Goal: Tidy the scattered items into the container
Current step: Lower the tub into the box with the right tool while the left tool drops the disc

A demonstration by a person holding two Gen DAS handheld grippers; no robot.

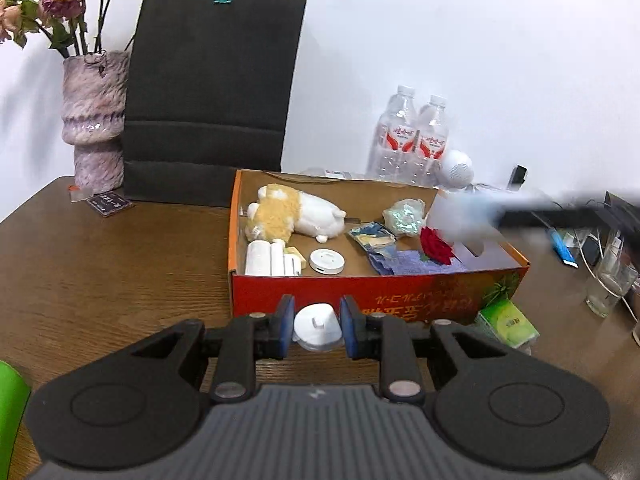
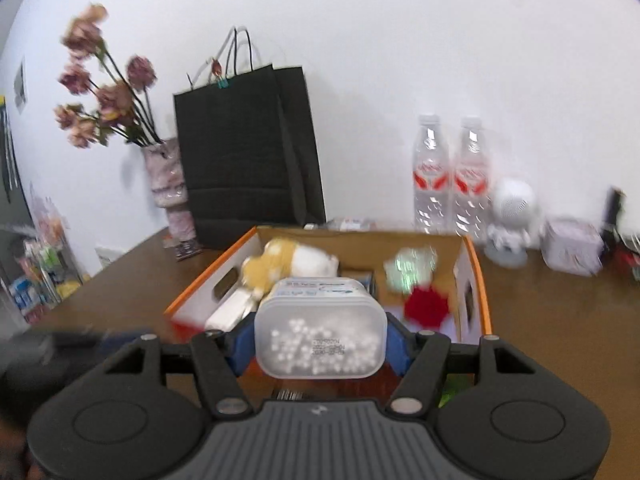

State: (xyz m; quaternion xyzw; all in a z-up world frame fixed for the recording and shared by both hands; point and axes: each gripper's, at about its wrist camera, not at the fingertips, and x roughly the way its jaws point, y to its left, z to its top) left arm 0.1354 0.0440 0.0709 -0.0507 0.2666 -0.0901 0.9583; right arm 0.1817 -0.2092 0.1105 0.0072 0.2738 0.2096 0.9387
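While the left gripper [image 1: 316, 326] clamps its blue pads on a small white round cap [image 1: 318, 325] just before the orange box [image 1: 360, 292], the right gripper [image 2: 320, 346] clamps a frosted tub [image 2: 320, 340] of white pellets, label up, over the box's near edge.

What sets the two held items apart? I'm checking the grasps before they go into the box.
The small white domed piece in the left gripper is opaque, and its pads stand close together. The plastic tub in the right gripper is translucent, shows white bits inside, carries a label, and holds the jaws wide apart. Both are pale and held near the orange cardboard box.
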